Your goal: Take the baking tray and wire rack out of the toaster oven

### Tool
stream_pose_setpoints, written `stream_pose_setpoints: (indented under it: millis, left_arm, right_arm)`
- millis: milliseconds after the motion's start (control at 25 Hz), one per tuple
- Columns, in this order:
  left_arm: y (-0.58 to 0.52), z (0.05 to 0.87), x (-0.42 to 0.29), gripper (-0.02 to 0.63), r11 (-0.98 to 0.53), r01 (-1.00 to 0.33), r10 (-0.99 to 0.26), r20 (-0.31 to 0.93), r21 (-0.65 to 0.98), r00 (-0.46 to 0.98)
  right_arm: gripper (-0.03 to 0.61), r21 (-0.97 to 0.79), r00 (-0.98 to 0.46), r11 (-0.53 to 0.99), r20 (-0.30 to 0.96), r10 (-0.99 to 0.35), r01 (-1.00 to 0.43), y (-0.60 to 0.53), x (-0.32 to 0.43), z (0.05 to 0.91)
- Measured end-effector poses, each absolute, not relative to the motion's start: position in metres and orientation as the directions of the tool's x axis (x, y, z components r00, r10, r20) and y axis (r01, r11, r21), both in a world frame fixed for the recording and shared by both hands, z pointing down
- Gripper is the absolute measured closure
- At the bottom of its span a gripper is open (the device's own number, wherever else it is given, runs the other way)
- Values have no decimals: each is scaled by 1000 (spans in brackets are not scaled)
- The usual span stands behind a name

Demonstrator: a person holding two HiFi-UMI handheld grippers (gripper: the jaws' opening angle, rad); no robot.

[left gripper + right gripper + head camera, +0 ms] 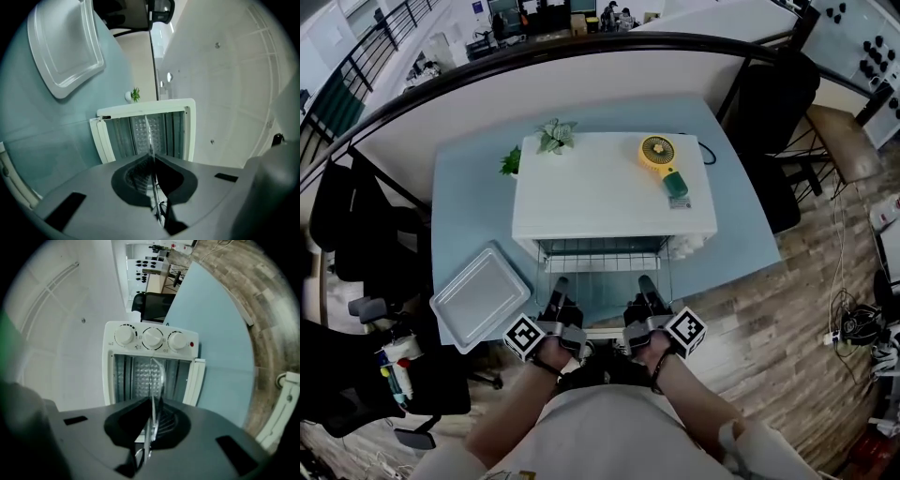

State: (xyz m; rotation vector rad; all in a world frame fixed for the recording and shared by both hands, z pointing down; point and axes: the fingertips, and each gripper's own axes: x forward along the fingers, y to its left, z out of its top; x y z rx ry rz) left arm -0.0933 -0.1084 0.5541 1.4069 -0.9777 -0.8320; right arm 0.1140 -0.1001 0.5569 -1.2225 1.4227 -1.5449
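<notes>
Head view: looks down on white toaster oven (614, 183), wire rack (602, 255) half out, its back part hidden under oven top. Pinched tight on rack's front edge: left gripper (560, 286) and right gripper (645, 284). Shows only edge-on, as thin line, in both gripper views. Baking tray (480, 296) out already, flat on table (741, 225) near left gripper.

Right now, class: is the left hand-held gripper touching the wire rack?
Touching. The left gripper view shows the left hand-held gripper clamped shut on the wire rack's edge.
</notes>
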Motion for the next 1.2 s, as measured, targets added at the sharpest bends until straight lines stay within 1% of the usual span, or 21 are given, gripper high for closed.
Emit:
stream_pose_setpoints:
  millis: [240,440,680,960,1200]
  left_arm:
    - [-92,551,-95,604,37,-66,-917,60,997,395]
    - [-84,547,-94,604,51,-47,-914,65,998,400]
    - [-67,541,-96,604,56,-48,-908,71,997,414]
    - [-50,532,-88,604,34,-65,-866,61,997,495]
    - [-44,530,-37,603,8,-49,-786,37,999,617]
  right_arm:
    - [572,-982,-302,-170,187,-935,-82,-83,112,553]
    - [572,-977,-310,-176,205,-929,-117,-75,112,550]
    - [572,-975,-303,-196,218,-928,-101,-52,108,543]
    - [572,-970,-285,-234,242,-927,-61,-22,114,537]
    - [572,-960,-192,-270,279,-941,-73,10,160,545]
